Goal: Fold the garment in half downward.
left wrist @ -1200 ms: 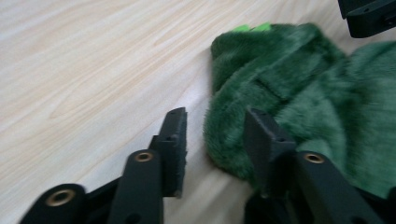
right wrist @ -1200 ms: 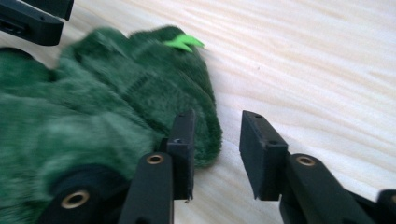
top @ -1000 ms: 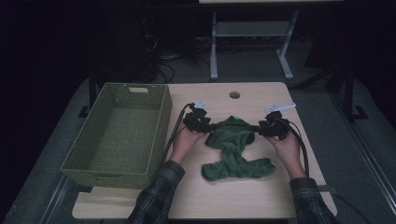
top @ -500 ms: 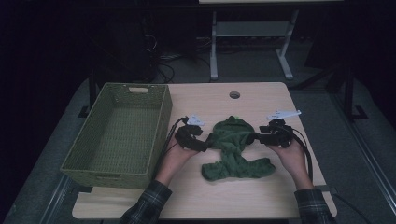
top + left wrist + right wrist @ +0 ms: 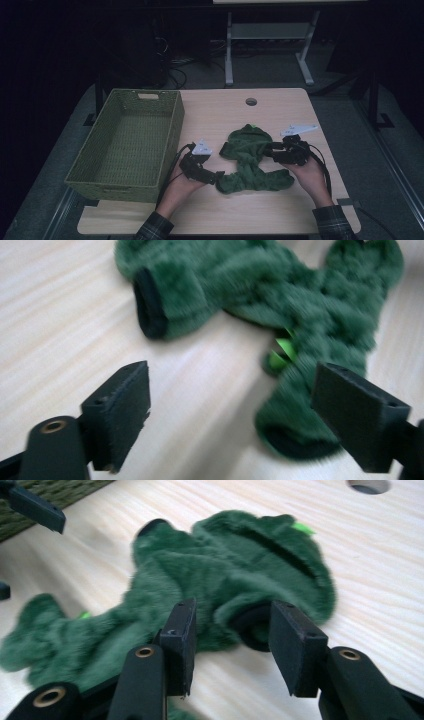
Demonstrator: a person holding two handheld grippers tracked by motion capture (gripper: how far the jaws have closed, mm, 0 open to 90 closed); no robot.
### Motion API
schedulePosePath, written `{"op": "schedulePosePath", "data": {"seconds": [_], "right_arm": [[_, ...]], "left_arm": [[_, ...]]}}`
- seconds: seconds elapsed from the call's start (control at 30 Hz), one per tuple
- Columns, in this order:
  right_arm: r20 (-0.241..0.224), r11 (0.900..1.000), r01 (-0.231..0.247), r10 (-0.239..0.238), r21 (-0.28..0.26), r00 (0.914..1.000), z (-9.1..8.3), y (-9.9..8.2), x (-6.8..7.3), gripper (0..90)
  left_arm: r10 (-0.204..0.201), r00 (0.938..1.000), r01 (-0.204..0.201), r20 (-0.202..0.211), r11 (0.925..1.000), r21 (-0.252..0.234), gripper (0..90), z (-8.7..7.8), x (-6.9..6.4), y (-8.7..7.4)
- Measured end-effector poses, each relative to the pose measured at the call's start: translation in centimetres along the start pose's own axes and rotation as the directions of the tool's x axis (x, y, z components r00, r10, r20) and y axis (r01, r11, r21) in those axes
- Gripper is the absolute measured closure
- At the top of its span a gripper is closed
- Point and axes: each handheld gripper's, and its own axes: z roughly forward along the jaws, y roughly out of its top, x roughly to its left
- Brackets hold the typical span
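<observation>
Left tongs (image 5: 216,176) have just been opening, nothing between; right tongs (image 5: 270,150) part-open.

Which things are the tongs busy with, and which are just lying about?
In the job:
- fuzzy green garment
- left tongs, jaws just opened wide, nothing between them
- right tongs, jaws around a dark-edged cuff

Just there:
- green woven basket, nothing in it
- wooden table
- round hole in the table

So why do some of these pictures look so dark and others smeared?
High view: dim, with a black room behind the pale wooden table. Left gripper view: brightly lit, but the fuzzy green fleece garment is streaked with motion blur. Right gripper view: bright, garment soft, black jaws fairly crisp.
</observation>
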Motion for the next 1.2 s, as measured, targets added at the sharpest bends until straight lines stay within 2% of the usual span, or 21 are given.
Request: {"op": "schedulePosePath", "data": {"seconds": [0.13, 0.2, 0.27, 0.4, 0.57, 0.6, 0.83, 0.87, 0.93, 0.97, 1.07, 1.2], "right_arm": [[-0.031, 0.9998, 0.013, -0.012, 0.015, 0.9994, 0.0, 0.2, 1.2, 54.5], [-0.041, 0.9998, 0.014, -0.013, 0.017, 0.9991, 0.1, 0.2, 1.5, 54.5], [-0.057, 0.9996, 0.026, -0.025, 0.015, 0.9981, 0.4, 0.2, 2.5, 55.3], [-0.076, 0.9987, 0.043, -0.041, 0.029, 0.9963, 0.8, 0.1, 3.4, 55.8], [-0.129, 0.9975, 0.059, -0.054, 0.039, 0.9901, 1.3, -0.2, 5.3, 57.4], [-0.129, 0.9975, 0.059, -0.054, 0.039, 0.9901, 1.3, -0.2, 5.3, 57.4], [-0.192, 0.9942, 0.103, -0.095, 0.033, 0.9768, 2.1, -0.3, 8.2, 63.3], [-0.201, 0.9933, 0.111, -0.102, 0.033, 0.9743, 2.2, -0.3, 8.5, 64.0], [-0.222, 0.9919, 0.124, -0.115, 0.028, 0.9682, 2.5, -0.3, 9.2, 66.7], [-0.234, 0.9914, 0.128, -0.117, 0.029, 0.9652, 2.7, -0.2, 9.7, 67.7], [-0.26, 0.9874, 0.154, -0.139, 0.037, 0.9557, 3.2, -0.3, 10.9, 68.7], [-0.287, 0.9821, 0.183, -0.162, 0.047, 0.944, 4.1, -0.4, 12.3, 70.6]], "left_arm": [[0.011, 0.9999, -0.011, 0.002, 0.9999, -0.007, 12.9, -0.8, -1.2, -1.7], [0.011, 0.9999, -0.011, 0.005, 0.9999, -0.01, 12.8, -0.9, -1.5, -2.0], [0.024, 0.9997, -0.024, -0.006, 0.9997, -0.004, 12.7, -1.3, -2.3, -3.0], [0.02, 0.9998, -0.02, -0.007, 0.9998, -0.006, 12.7, -1.7, -3.0, -4.0], [0.028, 0.9993, -0.028, -0.025, 0.9992, 0.028, 12.7, -1.9, -4.1, -5.9], [0.028, 0.9993, -0.028, -0.025, 0.9992, 0.028, 12.7, -1.9, -4.1, -5.9], [0.041, 0.9989, -0.039, -0.025, 0.998, 0.05, 12.4, -1.4, -4.6, -6.7], [0.06, 0.9977, -0.059, -0.032, 0.9976, 0.038, 12.5, -1.3, -4.8, -6.9], [0.066, 0.9973, -0.065, -0.031, 0.9974, 0.03, 12.5, -1.2, -4.8, -6.9], [0.078, 0.9968, -0.078, -0.018, 0.9969, 0.008, 12.4, -1.2, -4.6, -7.2], [0.098, 0.9952, -0.098, -0.004, 0.9951, 0.014, 12.6, -1.3, -4.3, -7.2], [0.101, 0.9949, -0.101, 0.002, 0.9948, 0.012, 12.8, -1.3, -4.3, -7.2]]}}
